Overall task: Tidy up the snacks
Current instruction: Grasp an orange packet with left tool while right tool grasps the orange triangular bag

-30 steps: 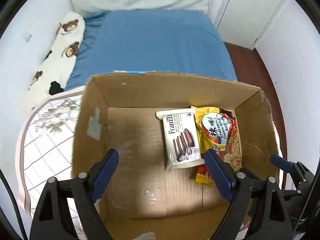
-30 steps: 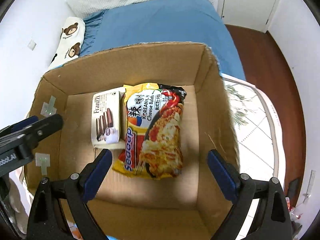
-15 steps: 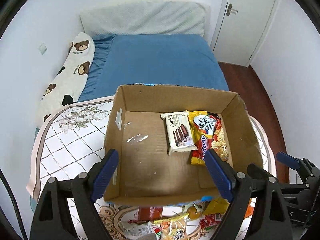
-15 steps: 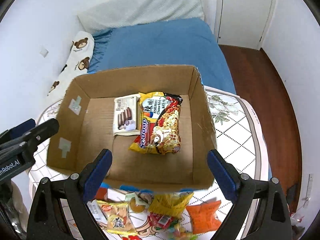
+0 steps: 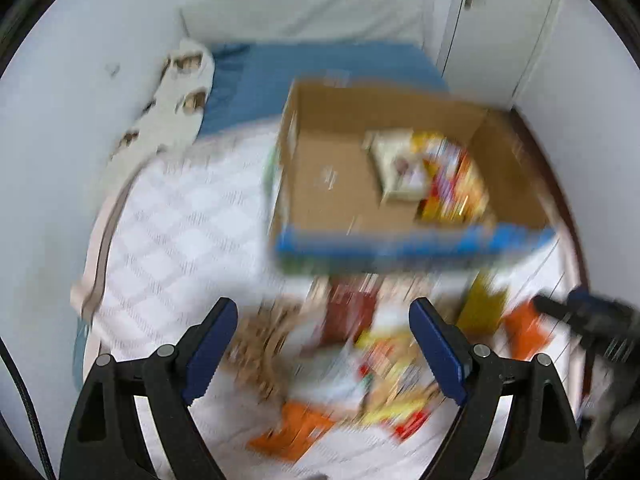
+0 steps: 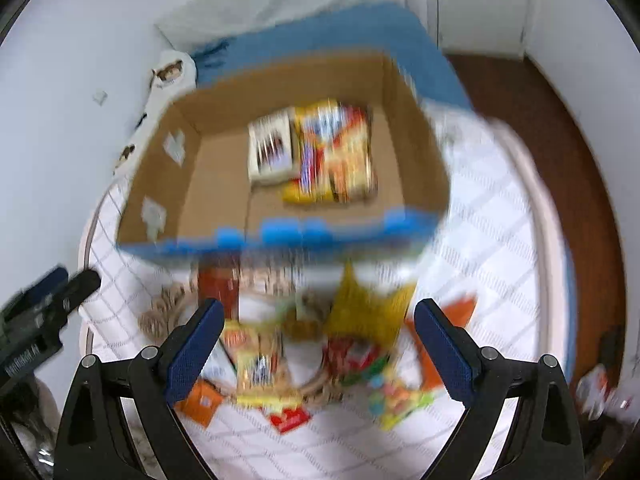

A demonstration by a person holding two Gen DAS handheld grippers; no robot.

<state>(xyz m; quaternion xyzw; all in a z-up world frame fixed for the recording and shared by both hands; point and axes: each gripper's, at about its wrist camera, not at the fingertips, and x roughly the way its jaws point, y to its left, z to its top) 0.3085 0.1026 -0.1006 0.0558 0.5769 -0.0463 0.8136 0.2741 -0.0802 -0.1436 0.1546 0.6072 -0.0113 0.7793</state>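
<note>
Both views are motion-blurred. An open cardboard box [image 5: 332, 184] [image 6: 216, 184] stands on a white quilted table. Inside it lie a white wafer pack [image 5: 396, 168] [image 6: 270, 152] and a yellow noodle packet [image 5: 452, 184] [image 6: 334, 152]. A pile of loose snack packets [image 5: 376, 356] [image 6: 320, 344] lies on the table in front of the box. My left gripper [image 5: 324, 354] is open and empty above the pile. My right gripper [image 6: 318, 354] is open and empty above the pile too.
A blue bed [image 5: 328, 68] with a bear-print pillow [image 5: 176, 96] lies behind the table. A white door [image 5: 500, 20] and dark wood floor [image 6: 540, 120] are at the right. The other gripper shows at the edge of each view [image 5: 592, 320] [image 6: 44, 312].
Both grippers have pulled back and up from inside the box. They are now over the snack pile in front of it. Both stay open and empty.
</note>
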